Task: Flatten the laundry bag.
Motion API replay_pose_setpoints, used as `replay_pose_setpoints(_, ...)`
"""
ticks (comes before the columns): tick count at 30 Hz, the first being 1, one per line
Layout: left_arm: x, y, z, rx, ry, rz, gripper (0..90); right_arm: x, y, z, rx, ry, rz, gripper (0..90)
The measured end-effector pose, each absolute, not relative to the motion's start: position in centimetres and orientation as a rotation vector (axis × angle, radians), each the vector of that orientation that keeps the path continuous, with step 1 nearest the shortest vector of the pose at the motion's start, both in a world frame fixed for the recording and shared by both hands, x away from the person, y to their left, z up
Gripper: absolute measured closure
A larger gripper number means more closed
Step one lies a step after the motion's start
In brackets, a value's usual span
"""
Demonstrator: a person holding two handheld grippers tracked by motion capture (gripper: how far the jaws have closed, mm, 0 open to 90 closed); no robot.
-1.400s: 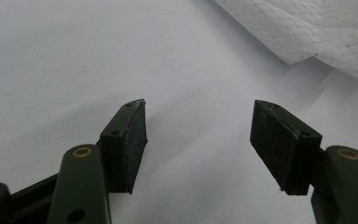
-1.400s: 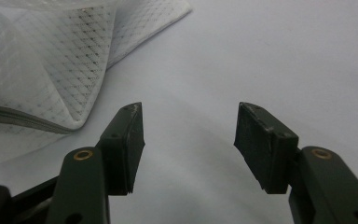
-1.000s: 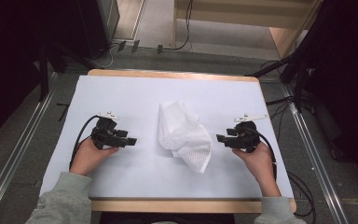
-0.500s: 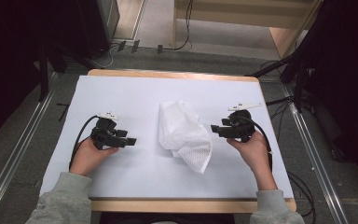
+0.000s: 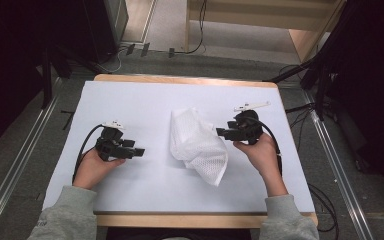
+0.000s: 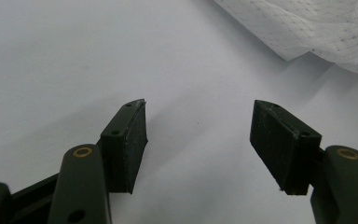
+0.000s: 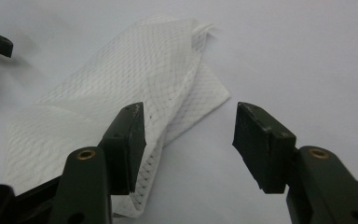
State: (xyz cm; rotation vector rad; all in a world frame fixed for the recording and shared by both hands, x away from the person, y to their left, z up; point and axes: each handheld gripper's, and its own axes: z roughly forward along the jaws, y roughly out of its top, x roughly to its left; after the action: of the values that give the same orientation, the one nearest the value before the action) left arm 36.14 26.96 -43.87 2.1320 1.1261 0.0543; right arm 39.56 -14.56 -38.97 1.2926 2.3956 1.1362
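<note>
A white mesh bag (image 5: 197, 145) lies crumpled in the middle of the white table (image 5: 145, 105). My right gripper (image 5: 221, 132) hovers just to the right of the bag, pointing at its upper edge, jaws open and empty. In the right gripper view the mesh bag (image 7: 121, 84) spreads ahead and to the left, behind the left fingertip (image 7: 128, 140). My left gripper (image 5: 139, 150) rests on the table to the left of the bag, a short gap away, also open with nothing between its jaws. In the left gripper view the bag's corner (image 6: 317, 32) lies at the upper right.
The table's wooden edge (image 5: 180, 80) runs along the far side, with cables (image 5: 130, 50) on the floor beyond. Metal rails (image 5: 340, 165) flank the table on both sides. Bare white surface surrounds the bag.
My right gripper has moved up and toward the far side of the table, closer to the bag's upper right edge. The left gripper and the bag have stayed put.
</note>
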Motion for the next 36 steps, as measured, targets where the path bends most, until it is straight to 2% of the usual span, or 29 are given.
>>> replay_pose_setpoints(3,36.0,27.2,-43.9,2.124,1.131,0.057,37.2,39.9,-13.6,-39.4,1.265,2.427,1.127,40.6)
replay_pose_setpoints(10,35.6,27.7,-43.8,2.114,1.148,0.065,37.2,40.2,-12.5,-40.6,1.265,2.494,1.12,41.6)
replay_pose_setpoints(11,35.6,27.8,-43.8,2.113,1.15,0.065,37.2,40.3,-12.3,-41.1,1.264,2.52,1.122,48.2)
replay_pose_setpoints(12,35.6,27.8,-43.8,2.113,1.15,0.065,37.2,40.3,-12.3,-41.1,1.264,2.52,1.122,48.2)
replay_pose_setpoints(13,35.5,27.8,-43.8,2.111,1.154,0.065,37.2,40.4,-12.1,-41.5,1.253,2.561,1.125,62.0)
replay_pose_setpoints(14,35.5,27.9,-43.9,2.109,1.155,0.065,37.2,40.4,-12.1,-41.5,1.253,2.561,1.125,62.0)
replay_pose_setpoints(15,35.4,27.9,-43.9,2.109,1.157,0.066,37.2,40.3,-11.8,-41.7,1.228,2.594,1.12,76.2)
replay_pose_setpoints(16,35.4,28.0,-43.8,2.112,1.156,0.069,37.2,40.3,-11.8,-41.7,1.228,2.594,1.12,76.2)
replay_pose_setpoints(18,35.4,28.1,-43.8,2.106,1.158,0.071,37.2,40.2,-11.6,-41.6,1.216,2.624,1.116,88.6)
replay_pose_setpoints(26,35.2,28.3,-43.8,2.101,1.164,0.076,37.2,39.6,-10.9,-40.2,1.179,2.607,1.177,90.0)
replay_pose_setpoints(36,35.0,28.6,-43.7,2.098,1.172,0.089,37.2,38.5,-7.6,-39.1,1.061,2.646,1.228,90.0)
